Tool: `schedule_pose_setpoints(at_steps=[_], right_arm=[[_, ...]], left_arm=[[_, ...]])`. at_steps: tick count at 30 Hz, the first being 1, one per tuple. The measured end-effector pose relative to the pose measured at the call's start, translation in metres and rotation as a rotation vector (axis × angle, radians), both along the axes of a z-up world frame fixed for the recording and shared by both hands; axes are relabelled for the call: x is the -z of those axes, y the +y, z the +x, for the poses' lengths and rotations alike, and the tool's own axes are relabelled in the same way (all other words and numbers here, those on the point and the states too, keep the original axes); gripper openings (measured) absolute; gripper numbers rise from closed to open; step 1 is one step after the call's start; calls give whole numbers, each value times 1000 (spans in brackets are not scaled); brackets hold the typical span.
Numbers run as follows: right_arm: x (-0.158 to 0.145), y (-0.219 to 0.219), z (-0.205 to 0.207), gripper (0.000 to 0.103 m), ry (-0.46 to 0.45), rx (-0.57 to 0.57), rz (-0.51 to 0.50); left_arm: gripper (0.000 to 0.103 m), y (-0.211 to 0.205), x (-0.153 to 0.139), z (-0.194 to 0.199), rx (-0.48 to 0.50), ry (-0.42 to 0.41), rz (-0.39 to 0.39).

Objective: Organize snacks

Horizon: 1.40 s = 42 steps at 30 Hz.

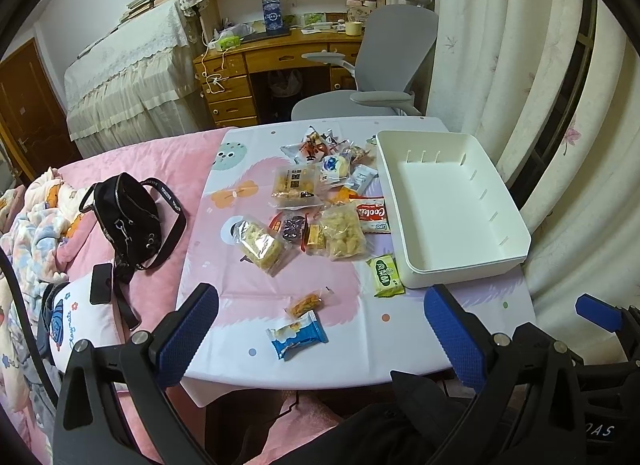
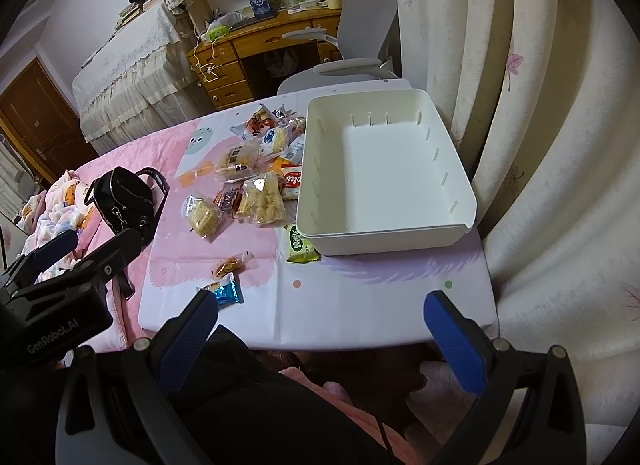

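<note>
Left wrist view: left gripper [image 1: 320, 329] is hovering w/ jaws spread wide, empty, above blue snack packet [image 1: 297, 335]. Right gripper [image 2: 320, 325] is likewise gaping, unloaded, near white bin [image 2: 384, 169].

White bin [image 1: 452, 201] – smooth matt plastic; snack wrappers [image 1: 316, 209] – glossy film; tablecloth [image 1: 360, 329] – smooth.

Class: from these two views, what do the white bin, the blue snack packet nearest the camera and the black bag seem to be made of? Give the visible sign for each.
White bin: probably moulded plastic, matte; smooth rounded rim, ribbed slots inside.
Blue snack packet: likely plastic film, glossy; crimped ends, highlights.
Black bag: fabric or faux leather, unclear; soft slouching shape, metal zip and rings.
</note>
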State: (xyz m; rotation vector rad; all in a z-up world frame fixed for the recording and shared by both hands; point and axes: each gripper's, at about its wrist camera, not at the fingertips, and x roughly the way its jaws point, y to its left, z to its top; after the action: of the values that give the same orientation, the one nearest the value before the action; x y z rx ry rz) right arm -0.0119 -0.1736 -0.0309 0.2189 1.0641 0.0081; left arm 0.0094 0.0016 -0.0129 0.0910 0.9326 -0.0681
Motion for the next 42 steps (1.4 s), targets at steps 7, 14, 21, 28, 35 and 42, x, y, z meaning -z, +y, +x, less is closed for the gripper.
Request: schedule_pose_setpoints(at_steps=[7,14,21,28,35,42], right_arm=[[2,1,4,103,10,-12,2],[3,2,4,103,13,-11,1],[4,2,4,103,14,-12,3],[10,4,6,103,26,-34,8],[14,8,16,103,56,-55,23],[19,22,30,103,98,-62,36]], left_arm=[[102,0,1,1,-8,8,7],[102,0,1,1,-10,5,6],[102,0,0,0,-8,15,7],[102,0,4,6,-10,40,-5],[102,6,10,13,-22,59,-8],[102,33,19,28,-38,109,-29]])
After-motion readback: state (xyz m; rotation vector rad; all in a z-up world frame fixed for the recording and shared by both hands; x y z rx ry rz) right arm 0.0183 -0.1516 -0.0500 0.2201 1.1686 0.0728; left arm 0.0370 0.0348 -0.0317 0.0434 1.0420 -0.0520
